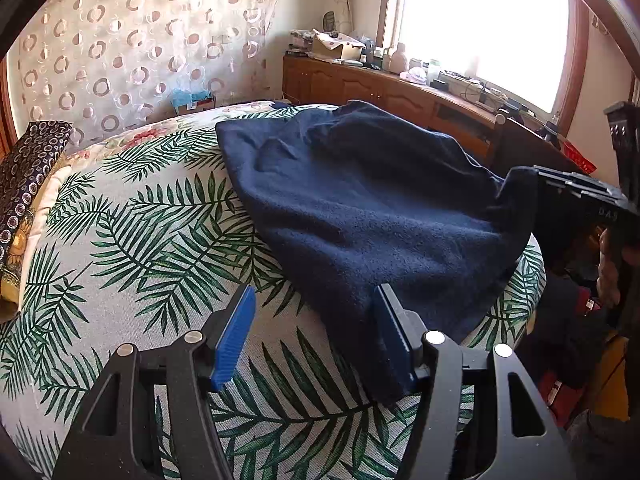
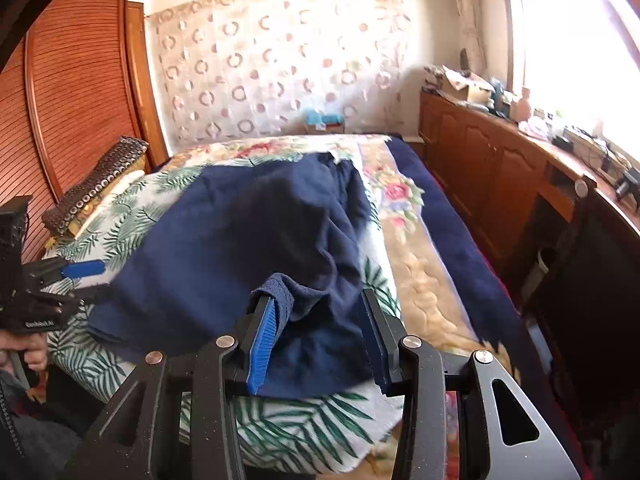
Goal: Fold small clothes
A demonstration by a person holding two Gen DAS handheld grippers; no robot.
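Observation:
A navy blue fleece garment [image 1: 360, 208] lies spread on the palm-leaf bedspread [image 1: 140, 240]. My left gripper [image 1: 314, 332] stands open low over the bed. The garment's near corner lies between its fingers, against the right pad [image 1: 394, 340]. In the right wrist view my right gripper [image 2: 318, 340] is open over the garment [image 2: 240, 232]. A hem fold hangs over the tip of its left finger [image 2: 262, 340], and the pads do not press on it. The left gripper [image 2: 100, 280] shows at the garment's left edge. The right gripper [image 1: 552, 184] shows at the garment's right corner.
A dark patterned pillow [image 2: 96, 184] lies by the wooden headboard [image 2: 80, 92]. A floral blanket [image 2: 404, 216] and a blue cover [image 2: 448, 216] run along the bed's right side. Beyond them stands a cluttered wooden cabinet [image 2: 500, 160] under a bright window. A hand [image 2: 28, 354] holds the left gripper.

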